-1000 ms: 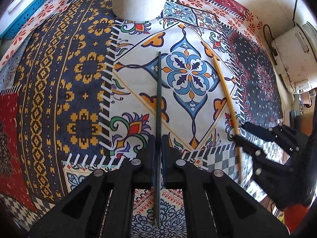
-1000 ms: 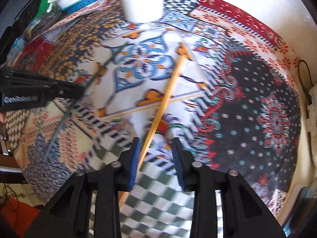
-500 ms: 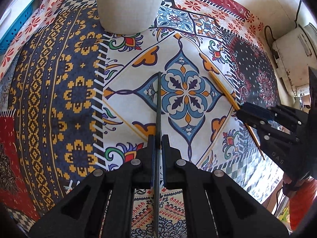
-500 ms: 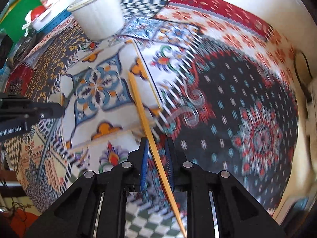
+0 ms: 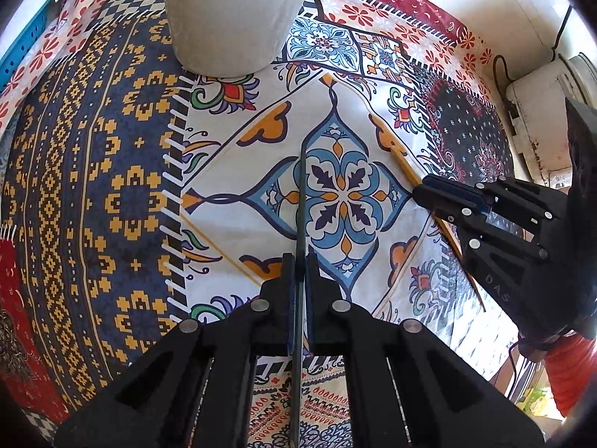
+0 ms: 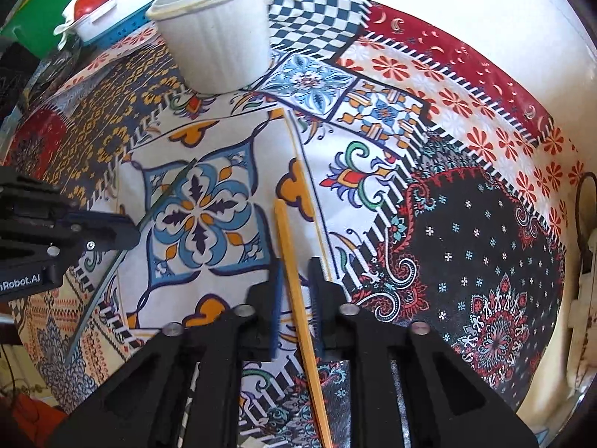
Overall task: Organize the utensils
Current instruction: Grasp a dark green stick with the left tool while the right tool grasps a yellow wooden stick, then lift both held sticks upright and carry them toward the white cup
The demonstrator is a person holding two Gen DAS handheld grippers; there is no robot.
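My left gripper (image 5: 297, 261) is shut on a dark green chopstick (image 5: 301, 201), held above the patterned tablecloth and pointing toward the white ribbed cup (image 5: 231, 18). My right gripper (image 6: 296, 267) is shut on a yellow chopstick (image 6: 287, 239), also lifted off the cloth. The cup (image 6: 216, 41) stands at the back and holds several sticks. The right gripper (image 5: 451, 194) shows at the right of the left wrist view, the left gripper (image 6: 112, 227) at the left of the right wrist view with the green chopstick (image 6: 164, 198).
A blue basket (image 6: 119, 26) with a white dish and a red object sits behind the cup at the left, by a green box (image 6: 48, 30). A white appliance (image 5: 541, 112) with a cable stands at the right wall. The tablecloth (image 6: 466, 242) covers the table.
Both grippers moved forward toward the cup with their chopsticks. The right gripper closed on the yellow chopstick and lifted it off the cloth.
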